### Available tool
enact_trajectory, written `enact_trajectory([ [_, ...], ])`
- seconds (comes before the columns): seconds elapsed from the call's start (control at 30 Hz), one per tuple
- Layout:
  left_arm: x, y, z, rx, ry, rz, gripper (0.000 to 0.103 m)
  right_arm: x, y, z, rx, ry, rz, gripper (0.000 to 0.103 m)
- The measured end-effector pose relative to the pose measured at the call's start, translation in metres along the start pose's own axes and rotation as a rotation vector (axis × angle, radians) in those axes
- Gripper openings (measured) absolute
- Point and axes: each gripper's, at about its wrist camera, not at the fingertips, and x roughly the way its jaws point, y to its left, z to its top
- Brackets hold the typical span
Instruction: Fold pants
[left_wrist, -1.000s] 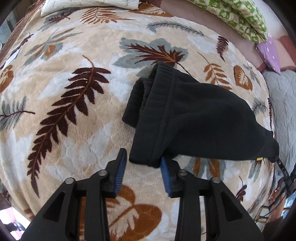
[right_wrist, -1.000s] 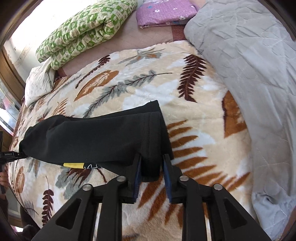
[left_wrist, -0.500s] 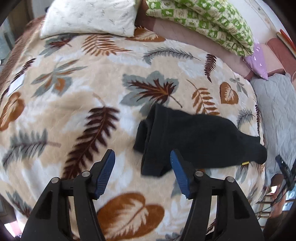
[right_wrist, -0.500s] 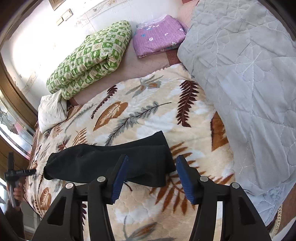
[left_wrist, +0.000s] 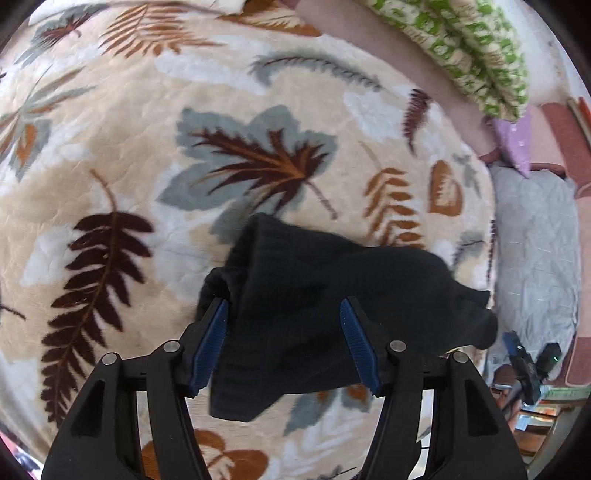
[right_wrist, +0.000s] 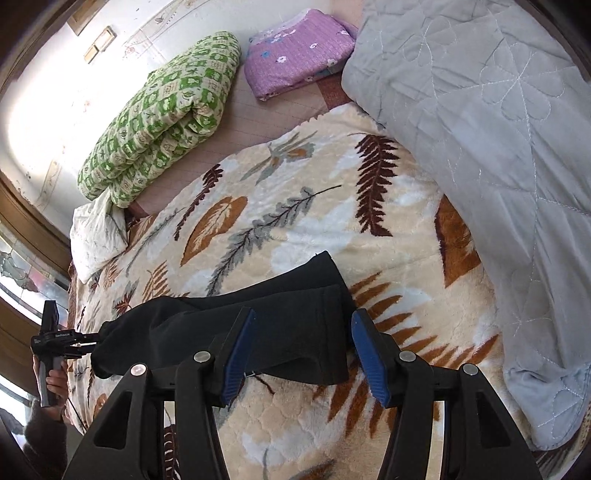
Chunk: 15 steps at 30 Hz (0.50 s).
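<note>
The black pants lie folded into a long bundle on the leaf-patterned blanket. My left gripper is open, its blue-padded fingers spread on either side of one end of the bundle, not clamping it. In the right wrist view the pants stretch to the left across the blanket. My right gripper is open above their ribbed end. The left gripper also shows at that view's left edge, in a hand.
A rolled green patterned quilt and a folded purple cloth lie at the head of the bed. A grey quilted cover fills the right side. A white pillow lies at the left.
One second ago the right gripper was shut on the pants' end; both grippers have since opened wide and the pants lie released on the blanket. The left gripper has moved back over its end.
</note>
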Motion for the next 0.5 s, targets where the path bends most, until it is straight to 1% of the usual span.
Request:
enact_trajectory([
  [0.07, -0.003, -0.008, -0.001, 0.029, -0.014, -0.008, 0.061, 0.007, -0.005, 0.002, 0.014, 0.023, -0.018, 0.056],
  [0.1, -0.003, -0.011, -0.002, 0.043, -0.022, 0.006, 0.054, 0.01, -0.008, 0.003, 0.022, 0.032, -0.024, 0.056],
  [0.13, -0.003, -0.013, -0.002, 0.051, -0.023, 0.02, 0.042, 0.014, -0.012, 0.004, 0.036, 0.049, -0.038, 0.056],
  [0.23, 0.0, -0.012, -0.001, 0.039, -0.009, 0.024, 0.028, 0.025, -0.02, 0.007, 0.067, 0.093, -0.056, 0.056],
  [0.33, -0.004, -0.006, -0.001, 0.021, -0.017, 0.017, 0.023, 0.035, -0.026, 0.01, 0.102, 0.118, -0.044, 0.056],
  [0.4, -0.005, -0.004, -0.001, 0.018, -0.018, 0.018, 0.02, 0.042, -0.028, 0.013, 0.138, 0.128, -0.005, 0.056],
  [0.47, -0.005, -0.004, -0.003, 0.022, -0.018, 0.027, 0.02, 0.051, -0.027, 0.015, 0.164, 0.151, 0.038, 0.055],
  [0.5, -0.005, -0.004, -0.004, 0.02, -0.02, 0.032, 0.018, 0.054, -0.025, 0.015, 0.161, 0.163, 0.05, 0.047],
])
